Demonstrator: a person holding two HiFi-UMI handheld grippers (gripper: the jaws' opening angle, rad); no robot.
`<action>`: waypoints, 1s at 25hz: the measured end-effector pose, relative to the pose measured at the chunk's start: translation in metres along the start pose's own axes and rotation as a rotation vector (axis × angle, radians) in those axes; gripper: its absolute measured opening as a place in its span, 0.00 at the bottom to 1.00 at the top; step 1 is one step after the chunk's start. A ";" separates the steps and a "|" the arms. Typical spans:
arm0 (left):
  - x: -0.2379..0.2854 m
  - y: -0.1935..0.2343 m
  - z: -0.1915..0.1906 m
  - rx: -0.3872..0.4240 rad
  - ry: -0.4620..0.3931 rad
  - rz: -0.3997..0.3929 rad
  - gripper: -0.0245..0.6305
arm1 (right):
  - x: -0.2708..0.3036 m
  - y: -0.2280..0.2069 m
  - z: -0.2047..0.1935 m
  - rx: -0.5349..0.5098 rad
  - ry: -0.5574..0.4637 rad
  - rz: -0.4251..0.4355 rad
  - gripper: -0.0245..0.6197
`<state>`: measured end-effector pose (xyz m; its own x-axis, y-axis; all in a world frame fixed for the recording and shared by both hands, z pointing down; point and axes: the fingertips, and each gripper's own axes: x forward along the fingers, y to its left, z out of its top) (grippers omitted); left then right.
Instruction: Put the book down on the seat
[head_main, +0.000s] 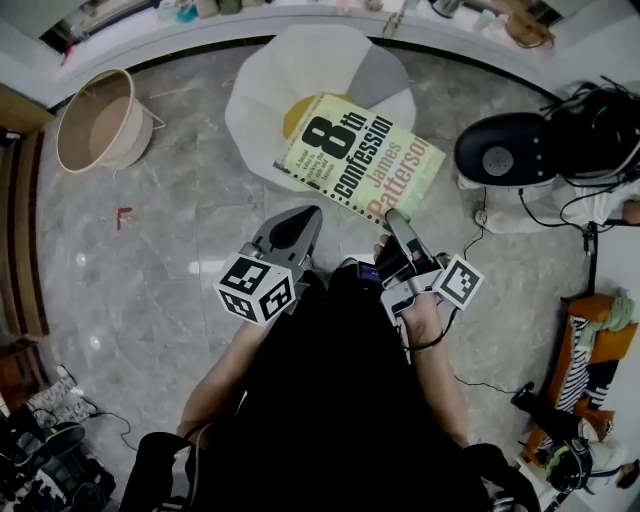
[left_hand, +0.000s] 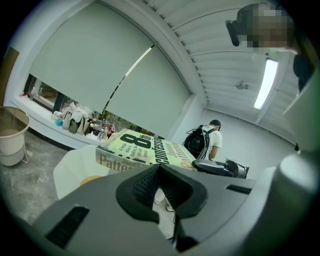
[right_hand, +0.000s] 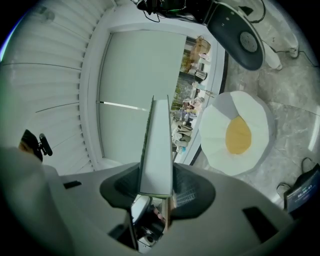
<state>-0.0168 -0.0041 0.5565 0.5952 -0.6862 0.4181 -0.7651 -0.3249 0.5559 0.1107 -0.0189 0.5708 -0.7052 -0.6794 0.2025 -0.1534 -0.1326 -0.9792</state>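
The book (head_main: 360, 155), a pale green paperback with big black title print, hangs tilted over the white seat (head_main: 300, 70), which looks like a fried egg with a yellow centre. My right gripper (head_main: 394, 222) is shut on the book's near edge. In the right gripper view the book (right_hand: 156, 145) stands edge-on between the jaws, and the seat (right_hand: 250, 107) lies beyond on the floor. My left gripper (head_main: 303, 216) is beside the right one, below the book and apart from it, shut with nothing in it. In the left gripper view the book (left_hand: 145, 150) floats above the seat (left_hand: 75, 167).
A beige basket (head_main: 100, 120) stands on the marble floor at the far left. A black round device (head_main: 505, 150) with cables sits to the right of the seat. A cluttered window ledge (head_main: 150, 25) runs along the back. A person with a backpack (left_hand: 205, 142) stands far off.
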 end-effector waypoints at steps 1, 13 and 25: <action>0.000 0.001 0.000 0.001 0.002 -0.005 0.05 | 0.001 0.000 0.000 0.001 -0.002 -0.001 0.31; -0.009 0.009 -0.006 0.009 -0.002 0.024 0.05 | 0.001 -0.004 0.000 0.011 0.002 0.033 0.31; -0.018 0.005 -0.002 0.022 -0.024 0.068 0.05 | 0.000 -0.004 0.000 0.042 0.016 0.095 0.31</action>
<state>-0.0311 0.0084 0.5533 0.5357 -0.7225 0.4371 -0.8091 -0.2912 0.5104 0.1118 -0.0184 0.5745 -0.7264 -0.6787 0.1081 -0.0564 -0.0979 -0.9936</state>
